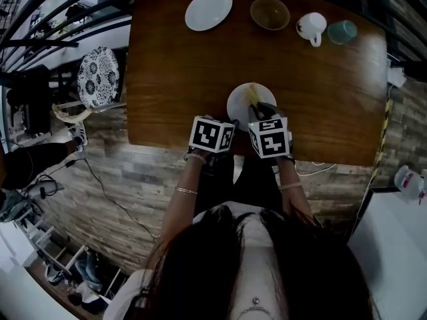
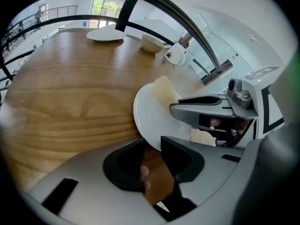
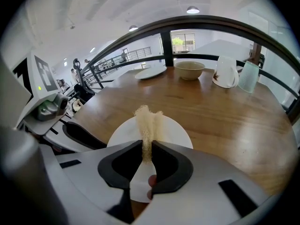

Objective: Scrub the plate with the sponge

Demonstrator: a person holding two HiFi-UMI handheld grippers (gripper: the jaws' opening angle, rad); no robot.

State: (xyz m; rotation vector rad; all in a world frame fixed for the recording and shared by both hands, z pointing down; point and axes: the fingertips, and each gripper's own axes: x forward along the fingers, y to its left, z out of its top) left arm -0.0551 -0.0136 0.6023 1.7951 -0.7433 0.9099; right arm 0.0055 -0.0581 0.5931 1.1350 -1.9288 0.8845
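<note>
Nearest the person, the left tongs (image 2: 151, 146) are clenched on the near rim of the white plate (image 2: 150, 118). The rim runs in between the two jaws and the wood shows below it, so this hand seems to be steadying the dish. Just beside them, the right tongs (image 3: 147, 151) are grasping the sponge (image 3: 149, 123), which is squeezed into a narrow, pale yellow strip between the jaws and juts forward over the plate's face. From the left gripper view its free end appears to rest on the plate's far half, though how hard it presses cannot be told. The plate sits at the near edge of the wooden surface (image 1: 180, 79), directly in front of the person. Judging by this, the set-up is done, with the sponge picked up, the plate held and the two brought together, and the scrubbing itself is in hand. No suds, water or dirt show on the white face, so how much has been covered cannot be told; the rim and the half under the tongs probably remain. Well apart, along the far edge, stand a second plate (image 1: 209, 9), a bowl (image 1: 270, 13), a mug (image 1: 312, 27) and a teal cup (image 1: 341, 31).
</note>
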